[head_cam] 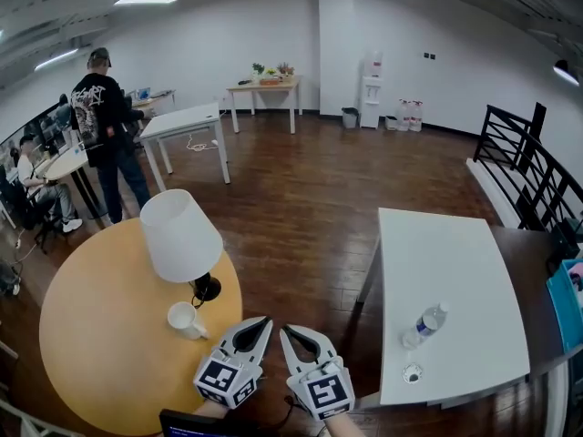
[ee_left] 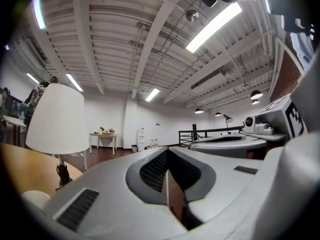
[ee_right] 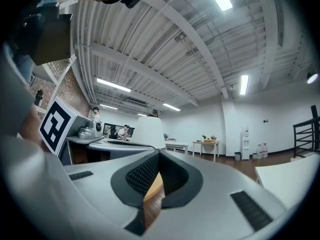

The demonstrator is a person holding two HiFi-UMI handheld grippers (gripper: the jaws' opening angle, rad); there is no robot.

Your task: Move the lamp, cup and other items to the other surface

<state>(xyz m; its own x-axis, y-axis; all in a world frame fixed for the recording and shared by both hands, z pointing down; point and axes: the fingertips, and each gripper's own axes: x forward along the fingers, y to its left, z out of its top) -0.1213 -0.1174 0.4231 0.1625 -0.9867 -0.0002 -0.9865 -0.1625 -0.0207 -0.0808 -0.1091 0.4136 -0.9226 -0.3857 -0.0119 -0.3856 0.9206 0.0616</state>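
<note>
A lamp with a white shade [head_cam: 179, 235] and black base [head_cam: 207, 289] stands on the round yellow table [head_cam: 100, 344]. A white cup [head_cam: 185, 320] lies on its side in front of the lamp. Both grippers hang side by side over the floor gap between the tables, at the bottom of the head view. My left gripper [head_cam: 263, 320] is shut and empty, just right of the cup. My right gripper [head_cam: 286, 330] is shut and empty too. The lamp shade [ee_left: 56, 119] shows at the left of the left gripper view, and the shade [ee_right: 147, 132] shows behind the right gripper's jaws.
A white rectangular table [head_cam: 455, 280] stands to the right, carrying a lying plastic bottle [head_cam: 424, 324] and a small clear cup [head_cam: 413, 372]. A black railing [head_cam: 528, 167] runs at the far right. A person [head_cam: 109, 126] stands beyond the round table; more tables stand farther back.
</note>
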